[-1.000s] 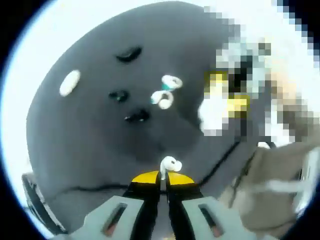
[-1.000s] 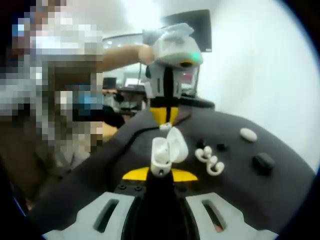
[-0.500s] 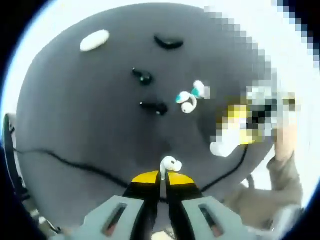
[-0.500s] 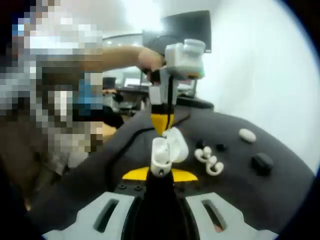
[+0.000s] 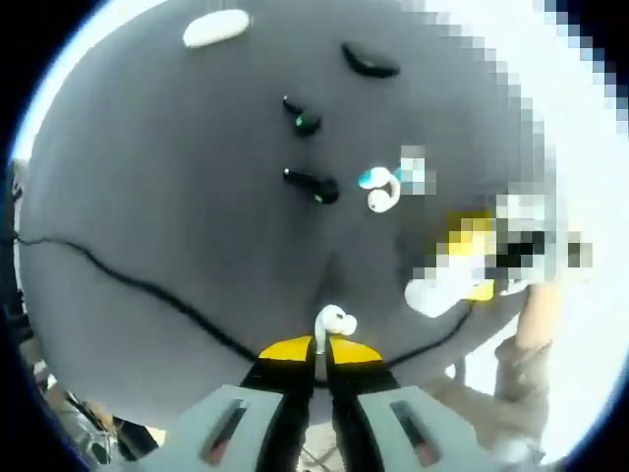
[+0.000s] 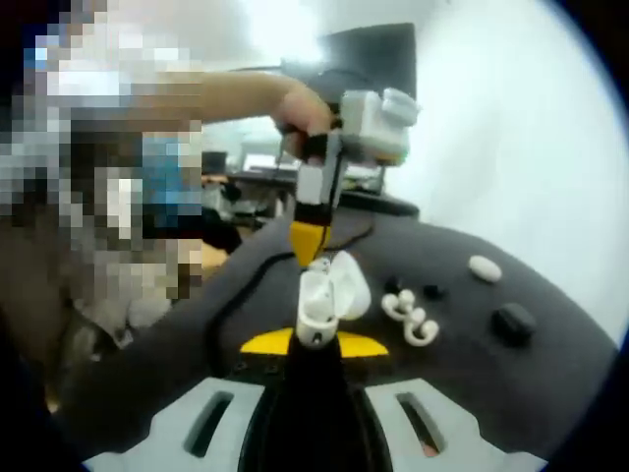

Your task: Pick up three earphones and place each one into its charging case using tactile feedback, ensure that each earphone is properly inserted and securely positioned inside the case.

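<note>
left gripper (image 5: 320, 346): jaws nearly closed, pinching the stem of a white earphone (image 5: 332, 323); bud end sticks out past the yellow tips. Seen from the right gripper view, this gripper (image 6: 311, 251) hangs tip-down just above the open case, a hand (image 6: 307, 110) on its top.
right gripper (image 6: 315, 344): jaws clamped tight on the bottom of a white charging case (image 6: 319, 297); case upright, lid flipped open toward the right.
white earphone vs case: earphone not in the case yet; in the right gripper view the left gripper's yellow tips sit right over the case mouth, contact cannot be told.
table (image 5: 177, 256): round, covered in dark grey cloth; a thin black cable (image 5: 128, 283) runs across it.
white open-ear earphones (image 5: 381, 191): pair lying together on the cloth, teal mark on one; in the right gripper view they lie just right of the held case (image 6: 411, 317).
black earphones: two small ones on the cloth (image 5: 313, 185) and (image 5: 303, 118), each with a tiny green light, near the white pair.
black case (image 5: 370, 63): closed, dark oval, farther up the cloth; in the right gripper view at far right (image 6: 514, 323).
white oval case (image 5: 216, 28): closed, near the table edge, well apart from the grippers.
background: dark monitor (image 6: 364, 59) behind the hand, pale wall at right.
</note>
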A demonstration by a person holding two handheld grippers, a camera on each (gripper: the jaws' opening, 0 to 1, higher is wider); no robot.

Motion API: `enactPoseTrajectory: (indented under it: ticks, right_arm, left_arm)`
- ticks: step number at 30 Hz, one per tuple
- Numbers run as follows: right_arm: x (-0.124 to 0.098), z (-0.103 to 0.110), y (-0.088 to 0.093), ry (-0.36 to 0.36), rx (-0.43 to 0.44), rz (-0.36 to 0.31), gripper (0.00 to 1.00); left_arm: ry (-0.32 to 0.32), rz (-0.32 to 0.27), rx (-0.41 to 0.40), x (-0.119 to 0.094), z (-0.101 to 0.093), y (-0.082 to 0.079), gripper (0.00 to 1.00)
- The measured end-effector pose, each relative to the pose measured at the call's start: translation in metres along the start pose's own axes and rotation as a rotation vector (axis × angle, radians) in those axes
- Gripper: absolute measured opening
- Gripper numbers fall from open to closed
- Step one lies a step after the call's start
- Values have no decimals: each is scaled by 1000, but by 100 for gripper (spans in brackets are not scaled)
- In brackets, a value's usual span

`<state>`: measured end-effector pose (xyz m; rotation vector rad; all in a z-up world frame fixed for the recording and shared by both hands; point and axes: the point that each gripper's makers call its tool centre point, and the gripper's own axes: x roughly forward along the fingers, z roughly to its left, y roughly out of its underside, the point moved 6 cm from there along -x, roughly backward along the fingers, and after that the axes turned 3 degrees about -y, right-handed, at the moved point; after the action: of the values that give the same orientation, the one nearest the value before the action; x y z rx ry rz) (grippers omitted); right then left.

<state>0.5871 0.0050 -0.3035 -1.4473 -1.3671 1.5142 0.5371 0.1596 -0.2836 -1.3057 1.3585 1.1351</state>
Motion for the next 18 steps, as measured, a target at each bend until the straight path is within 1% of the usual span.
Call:
enactPoseTrajectory:
  ticks: [1,4,7,10,12,18]
  right_arm:
    - [0,0,0,-1,-1,0,17]
    - [0,1,1,-4,2,-1,17]
    - [0,2,1,-4,-1,0,17]
    - [0,3,1,-2,-4,0,17]
    - [1,4,1,-2,-6,1,17]
    - [2,5,0,-3,-7,1,17]
  left_arm:
    - [2,25,-27,0,-1,0,3]
    - [1,30,-24,-1,-2,-1,3]
    - [20,-1,-41,-6,-4,-4,3]
    - [14,0,-53,-6,-2,-3,3]
    - [10,-7,-47,-6,-1,-2,3]
    - [32,-15,-53,-3,1,0,3]
